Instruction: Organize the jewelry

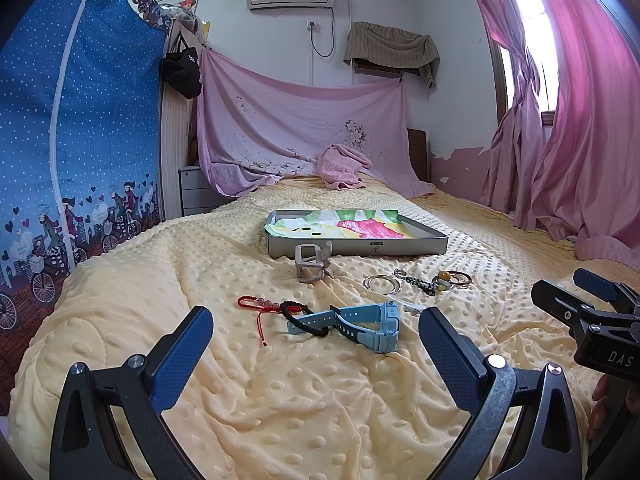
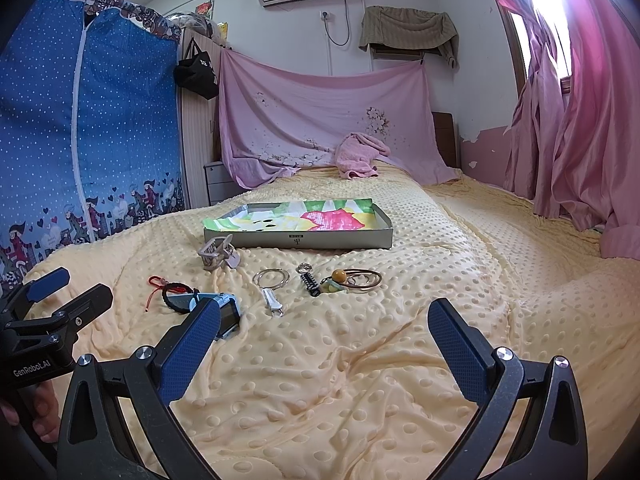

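Note:
Jewelry lies on a yellow dotted blanket (image 1: 280,400). A light blue watch (image 1: 372,324) lies just beyond my open, empty left gripper (image 1: 316,332), with a black braided bracelet (image 1: 304,320) and a red bead string (image 1: 260,306) beside it. A grey hair claw (image 1: 312,264), a clear bangle (image 1: 382,283), a black chain with a bead charm (image 1: 424,285) and brown hair ties (image 1: 460,278) lie further off. A grey tray (image 1: 400,246) lined with bright cloth sits behind. My right gripper (image 2: 324,328) is open and empty, short of the bangle (image 2: 271,278) and a white clip (image 2: 272,302).
A blue wardrobe cover (image 1: 80,140) stands on the left. Pink curtains (image 1: 580,140) hang on the right. A pink towel (image 1: 344,166) and a hung pink sheet (image 1: 300,120) are at the bed's far end.

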